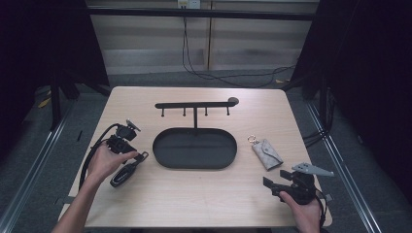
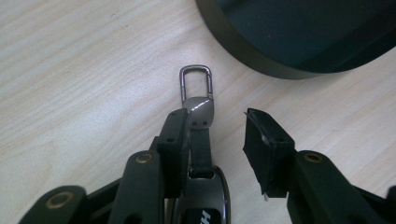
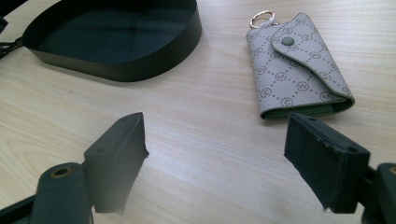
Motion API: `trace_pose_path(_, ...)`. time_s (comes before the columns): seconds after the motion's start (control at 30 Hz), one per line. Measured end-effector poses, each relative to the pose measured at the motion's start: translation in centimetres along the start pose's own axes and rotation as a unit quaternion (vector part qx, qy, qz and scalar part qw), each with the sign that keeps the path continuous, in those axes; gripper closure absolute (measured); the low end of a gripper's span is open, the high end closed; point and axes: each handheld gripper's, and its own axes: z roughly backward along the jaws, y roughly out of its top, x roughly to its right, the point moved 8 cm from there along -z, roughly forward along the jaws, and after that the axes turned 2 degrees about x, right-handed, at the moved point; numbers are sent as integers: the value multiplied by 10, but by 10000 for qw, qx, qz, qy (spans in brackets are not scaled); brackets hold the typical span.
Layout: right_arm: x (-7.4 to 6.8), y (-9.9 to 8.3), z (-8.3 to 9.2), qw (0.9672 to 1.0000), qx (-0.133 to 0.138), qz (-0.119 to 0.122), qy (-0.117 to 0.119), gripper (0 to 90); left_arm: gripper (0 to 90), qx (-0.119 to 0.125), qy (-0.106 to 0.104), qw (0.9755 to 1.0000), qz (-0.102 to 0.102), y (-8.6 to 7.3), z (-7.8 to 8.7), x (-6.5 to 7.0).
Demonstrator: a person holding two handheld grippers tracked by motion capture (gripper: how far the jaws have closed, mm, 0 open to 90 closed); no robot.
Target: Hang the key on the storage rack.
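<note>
**Left tool at a car key fob; right tool spread near a key pouch**

The left tool (image 2: 217,140) stands over a dark car key fob (image 2: 201,196) lying on the wooden desk (image 2: 70,70). Its jaws are spread: one pad lies against the fob's strap, the other stands clear, so nothing is pinched. The fob's metal clip (image 2: 196,84) points ahead of the jaws, toward the black oval tray (image 2: 261,56). White lettering on the fob body is cut off; a single "H" can be read. The right tool (image 3: 215,154) rests with its jaws wide apart over bare desk. Just ahead of its right jaw lies a grey key pouch (image 3: 299,65) printed with a repeating monogram too small to read.
</note>
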Motion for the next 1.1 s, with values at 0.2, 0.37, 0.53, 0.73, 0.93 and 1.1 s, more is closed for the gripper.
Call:
trace_pose_path(0.2, 0, 0, 0, 10000, -16, 10, 7, 205, 626, -161, 107, 9998, -92, 2, -9, -7)
trace_pose_path(0.37, 0, 0, 0, 10000, -24, 27, -2, 204, 636, -266, 148, 9995, -97, 1, -13, -9)
trace_pose_path(0.53, 0, -1, -1, 10000, -30, 22, -7, 204, 663, -426, 100, 9989, -151, 2, -18, -8)
trace_pose_path(0.73, 0, -1, 0, 10000, -19, -42, 40, 202, 671, -661, 140, 9973, -299, 2, -26, -6)
trace_pose_path(0.93, 0, -1, -1, 10000, -40, -8, 36, 203, 666, -785, 238, 9959, -371, 3, -28, -5)
trace_pose_path(1.1, -1, -1, -1, 10000, -61, 20, 37, 203, 667, -938, 342, 9942, -392, 4, -30, -2)
